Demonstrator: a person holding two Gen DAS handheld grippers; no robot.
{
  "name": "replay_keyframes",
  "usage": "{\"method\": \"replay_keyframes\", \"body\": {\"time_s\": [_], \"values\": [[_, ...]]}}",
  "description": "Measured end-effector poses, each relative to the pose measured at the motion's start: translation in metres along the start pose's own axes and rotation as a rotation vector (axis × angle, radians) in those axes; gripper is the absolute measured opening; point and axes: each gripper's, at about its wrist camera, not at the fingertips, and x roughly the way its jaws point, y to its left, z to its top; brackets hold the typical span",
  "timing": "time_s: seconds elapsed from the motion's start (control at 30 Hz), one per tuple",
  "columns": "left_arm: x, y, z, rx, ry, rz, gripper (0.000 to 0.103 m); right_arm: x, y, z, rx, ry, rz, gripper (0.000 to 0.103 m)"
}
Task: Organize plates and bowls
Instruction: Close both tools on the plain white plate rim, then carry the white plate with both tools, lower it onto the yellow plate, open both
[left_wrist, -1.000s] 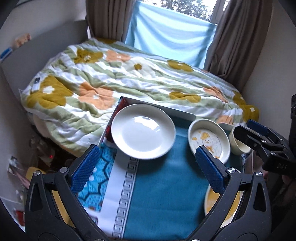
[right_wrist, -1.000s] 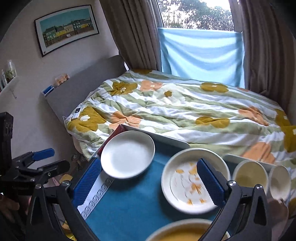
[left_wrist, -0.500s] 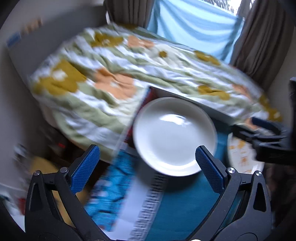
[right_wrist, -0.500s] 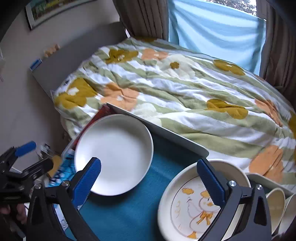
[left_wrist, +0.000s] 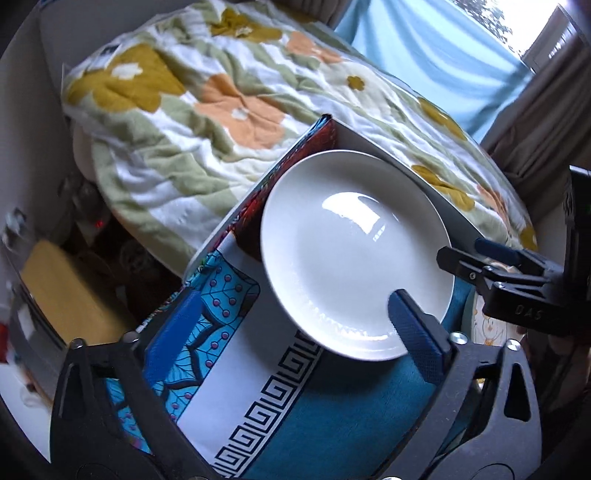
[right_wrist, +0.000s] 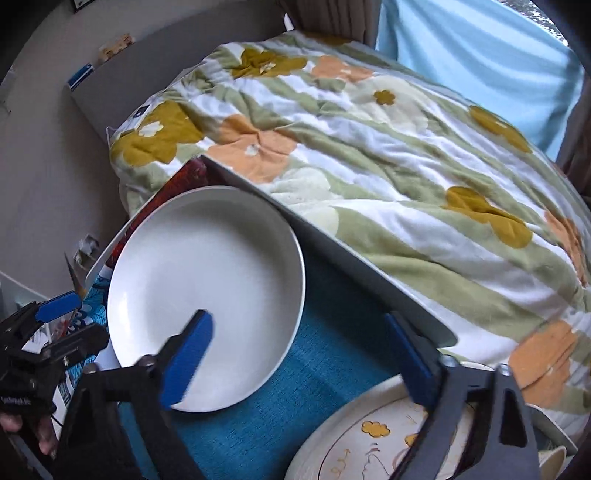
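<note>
Both grippers, left (left_wrist: 295, 317) and right (right_wrist: 306, 354), are seen closing around the white plate's (left_wrist: 354, 254) edges, nothing gripped.

White plate (left_wrist: 354, 251); teal cloth (right_wrist: 332, 295); green-striped orange-flowered quilt (right_wrist: 369, 140).

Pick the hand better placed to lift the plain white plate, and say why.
Either; slightly the left. The left tongs straddle the white plate's near rim, jaws closing; the right tongs straddle its opposite rim.
</note>
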Motion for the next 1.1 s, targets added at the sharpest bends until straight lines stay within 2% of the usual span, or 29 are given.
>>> {"method": "replay_keyframes", "body": {"time_s": [0.03,0.07,0.13,0.27,0.33,0.47,0.5,0.63,0.83,1.1], "values": [[0.003,0.001,0.000,-0.012,0.009,-0.007,0.083,0.003,0.000,0.000,-0.004,0.006,0.008,0.074],[0.006,0.001,-0.001,-0.021,0.019,-0.010,0.080,0.006,-0.001,0.000,-0.007,0.012,0.017,0.072],[0.013,0.002,-0.002,-0.042,0.040,-0.020,0.064,0.011,-0.002,0.000,-0.012,0.020,0.025,0.063],[0.022,0.004,0.001,-0.058,0.049,-0.034,0.046,0.019,-0.004,0.000,-0.014,0.027,0.040,0.053],[0.025,0.005,0.003,-0.064,0.051,-0.037,0.035,0.021,-0.005,0.001,-0.011,0.027,0.052,0.043],[0.028,0.011,0.005,-0.080,0.049,-0.019,0.022,0.026,-0.005,0.003,-0.008,0.026,0.070,0.027],[0.029,0.014,0.006,-0.087,0.047,-0.013,0.017,0.027,-0.004,0.003,-0.007,0.023,0.074,0.017],[0.029,0.017,0.005,-0.087,0.041,-0.009,0.013,0.027,-0.005,0.002,0.010,0.009,0.091,0.014],[0.024,0.007,0.003,-0.006,0.010,0.042,0.014,0.020,-0.003,0.001,-0.008,-0.014,0.091,0.014],[0.002,-0.005,0.005,0.092,-0.053,0.039,0.014,-0.007,0.001,-0.008,0.005,-0.092,0.055,0.014]]}}
